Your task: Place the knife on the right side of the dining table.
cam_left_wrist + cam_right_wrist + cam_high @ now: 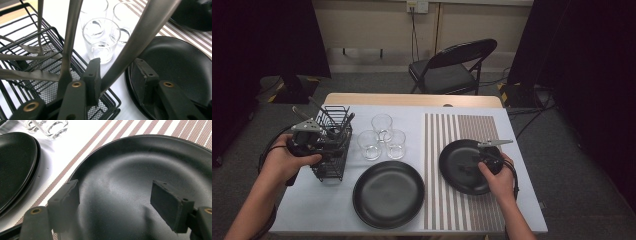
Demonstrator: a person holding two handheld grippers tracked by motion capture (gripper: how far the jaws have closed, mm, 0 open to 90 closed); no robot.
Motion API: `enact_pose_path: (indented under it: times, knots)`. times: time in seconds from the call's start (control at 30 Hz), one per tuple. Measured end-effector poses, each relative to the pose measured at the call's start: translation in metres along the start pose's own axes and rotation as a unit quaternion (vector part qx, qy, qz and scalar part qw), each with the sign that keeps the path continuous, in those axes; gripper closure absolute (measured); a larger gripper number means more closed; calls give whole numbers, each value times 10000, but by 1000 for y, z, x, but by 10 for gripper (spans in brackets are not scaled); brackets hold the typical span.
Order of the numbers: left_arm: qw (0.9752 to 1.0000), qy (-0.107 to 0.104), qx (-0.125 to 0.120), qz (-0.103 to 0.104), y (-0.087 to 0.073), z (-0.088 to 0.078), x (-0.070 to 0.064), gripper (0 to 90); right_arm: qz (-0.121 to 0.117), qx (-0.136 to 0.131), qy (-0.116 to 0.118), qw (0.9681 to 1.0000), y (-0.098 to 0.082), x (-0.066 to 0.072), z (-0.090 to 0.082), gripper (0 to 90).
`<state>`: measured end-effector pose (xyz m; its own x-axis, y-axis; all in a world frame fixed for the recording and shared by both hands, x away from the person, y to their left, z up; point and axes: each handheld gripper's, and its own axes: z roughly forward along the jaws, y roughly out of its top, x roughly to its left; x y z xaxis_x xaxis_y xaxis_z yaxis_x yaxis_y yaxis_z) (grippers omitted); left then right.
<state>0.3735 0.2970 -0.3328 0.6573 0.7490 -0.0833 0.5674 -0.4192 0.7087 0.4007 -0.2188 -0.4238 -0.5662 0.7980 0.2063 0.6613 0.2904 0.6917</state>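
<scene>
Two grippers working: right gripper (113,202) hovering wide open over black plate (155,165); left gripper (117,75) half-open around utensil handle (140,42) in wire caddy (32,62) beneath. Handle leaning against one pad, risking slipping, dragging neighbouring utensils.

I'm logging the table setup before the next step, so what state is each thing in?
Wire caddy: upright, holding cutlery.
Cutlery handle: between the left hand-held gripper jaws, not yet pinched.
Three glasses: upright, empty.
Near plate: empty.
Plate on striped mat: empty.
Right hand-held gripper: open above it.
</scene>
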Motion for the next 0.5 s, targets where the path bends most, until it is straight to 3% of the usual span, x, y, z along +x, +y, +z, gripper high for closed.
enact_pose_path:
  times: [0.5]
  knots:
    - [10000, -89, -27, -34, 2, 6, 2, 645, 6, 22, 30, 10000, -1, 0, 1, 226]
